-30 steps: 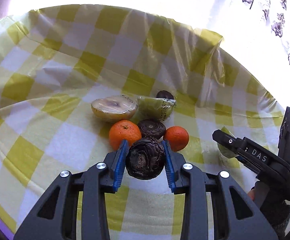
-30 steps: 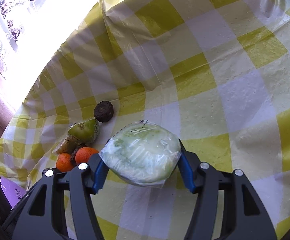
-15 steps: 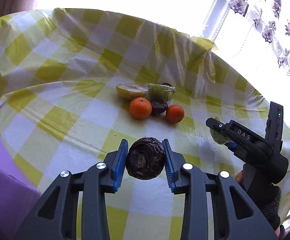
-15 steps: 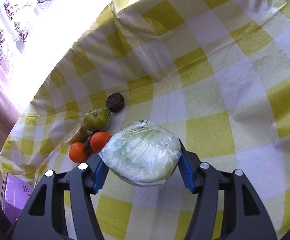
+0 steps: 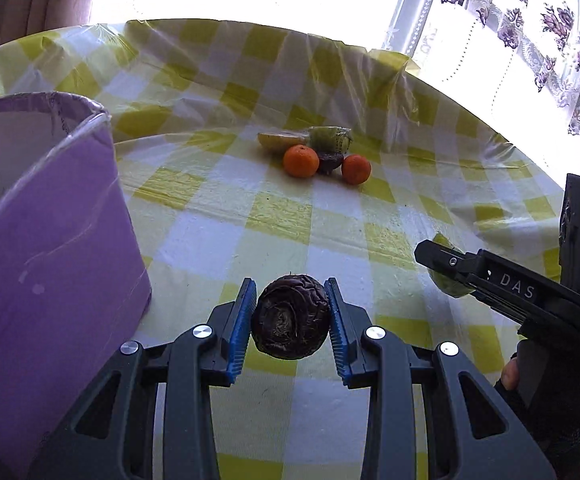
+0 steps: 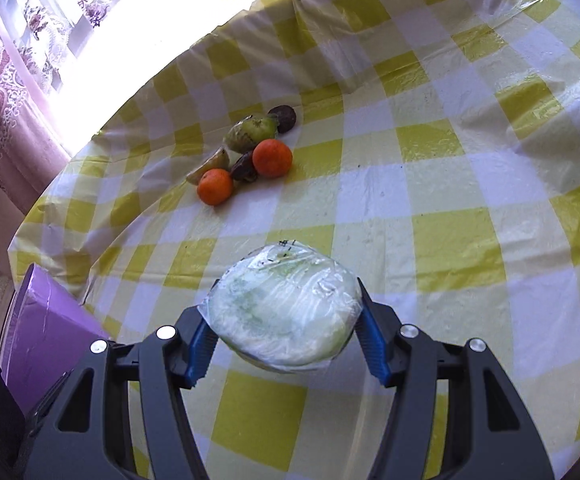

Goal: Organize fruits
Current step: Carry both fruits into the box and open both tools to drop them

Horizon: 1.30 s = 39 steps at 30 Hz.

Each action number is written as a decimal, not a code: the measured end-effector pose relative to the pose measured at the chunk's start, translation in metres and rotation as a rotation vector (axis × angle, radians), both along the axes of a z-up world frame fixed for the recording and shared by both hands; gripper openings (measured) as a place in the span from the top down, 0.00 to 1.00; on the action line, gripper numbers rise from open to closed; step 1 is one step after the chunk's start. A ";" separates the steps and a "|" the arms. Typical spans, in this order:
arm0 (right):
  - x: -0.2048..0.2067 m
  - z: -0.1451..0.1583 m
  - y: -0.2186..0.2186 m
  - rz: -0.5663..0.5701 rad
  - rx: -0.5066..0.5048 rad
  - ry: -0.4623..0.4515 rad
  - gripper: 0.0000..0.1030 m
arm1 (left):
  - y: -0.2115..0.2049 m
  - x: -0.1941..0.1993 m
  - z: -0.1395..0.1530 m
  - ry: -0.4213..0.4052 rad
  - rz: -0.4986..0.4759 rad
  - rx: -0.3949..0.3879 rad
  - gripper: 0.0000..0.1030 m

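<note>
Left wrist view: we've got the left hand-held gripper [image 5: 291,322] clamped on a dark wrinkled fruit [image 5: 290,322], blue pads pressing both sides, fruit held clear above the table [image 5: 225,236] near its near edge. A purple bin [image 5: 45,240] stands at the table's left side, just beside that gripper. The right hand-held gripper [image 5: 436,256] shows in from the right, with a green wrapped item behind its finger.

Right wrist view: right hand-held gripper [image 6: 285,330] is gripping a plastic-wrapped green fruit [image 6: 285,312], jaws about halfway apart and tight on the wrap. Film glare blurs it, so we think it's a cut half, not sure.

The remaining pile sits toward the far edge of the table: two oranges [image 6: 271,158] [image 6: 215,186], a small dark fruit [image 6: 245,168] between them, a wrapped green piece [image 6: 249,134], a pale yellow half [image 5: 279,140], and another dark fruit [image 6: 283,118] at the back. All touching or nearly so, well apart from both grippers.
</note>
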State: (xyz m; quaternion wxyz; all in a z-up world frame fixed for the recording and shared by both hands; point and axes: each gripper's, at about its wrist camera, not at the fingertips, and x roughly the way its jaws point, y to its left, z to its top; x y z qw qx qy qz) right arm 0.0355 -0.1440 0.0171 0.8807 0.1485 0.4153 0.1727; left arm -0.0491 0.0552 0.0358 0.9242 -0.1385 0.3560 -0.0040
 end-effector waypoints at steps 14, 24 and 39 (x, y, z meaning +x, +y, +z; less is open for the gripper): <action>-0.098 0.007 0.017 0.129 -0.086 -0.070 0.41 | -0.004 -0.058 -0.009 0.018 -0.029 0.057 0.68; -0.135 0.037 0.023 0.152 -0.085 -0.188 0.41 | -0.002 -0.111 0.048 -0.182 0.032 0.155 0.68; -0.198 0.113 0.065 0.208 -0.029 -0.540 0.41 | 0.022 -0.185 0.122 -0.464 0.187 0.255 0.68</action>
